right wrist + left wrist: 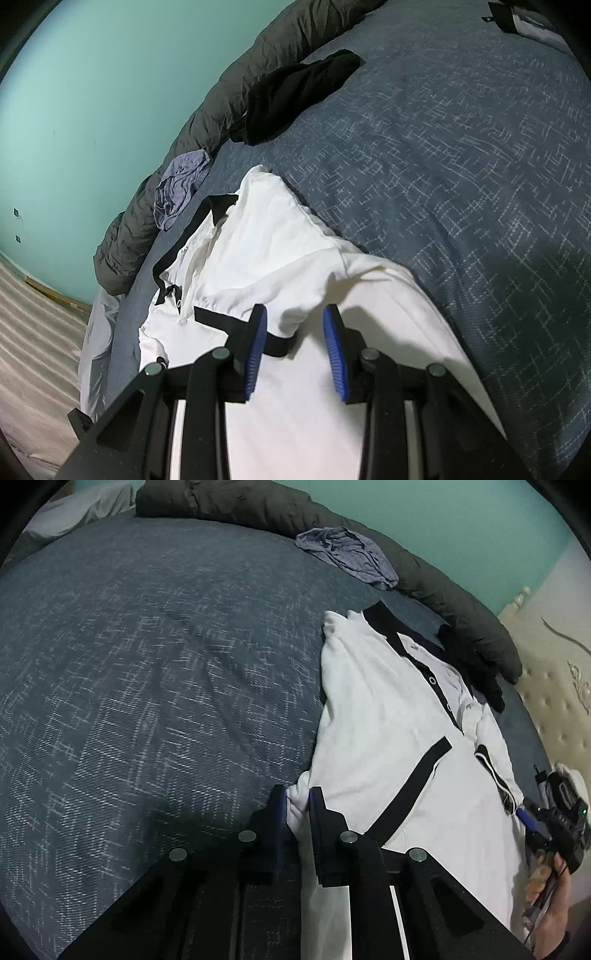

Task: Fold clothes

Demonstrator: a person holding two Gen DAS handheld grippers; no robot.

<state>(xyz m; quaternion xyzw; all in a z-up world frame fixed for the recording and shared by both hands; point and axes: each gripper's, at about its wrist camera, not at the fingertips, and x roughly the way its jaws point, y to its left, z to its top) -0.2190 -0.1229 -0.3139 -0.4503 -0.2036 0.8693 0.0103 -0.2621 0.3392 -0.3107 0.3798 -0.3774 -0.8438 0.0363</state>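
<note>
The white polo shirt lay spread on the blue bedspread, collar toward the rolled grey duvet. The left gripper tilted steeply down at the shirt's edge, its jaws pinched on a fold of white cloth there. The right gripper slanted down over the shirt's middle, jaws parted, nothing pressed between its blue pads. Only the left camera caught the person's hand gripping the right tool, beside the shirt's far sleeve. Only the right camera showed striped flooring beyond the shirt.
</note>
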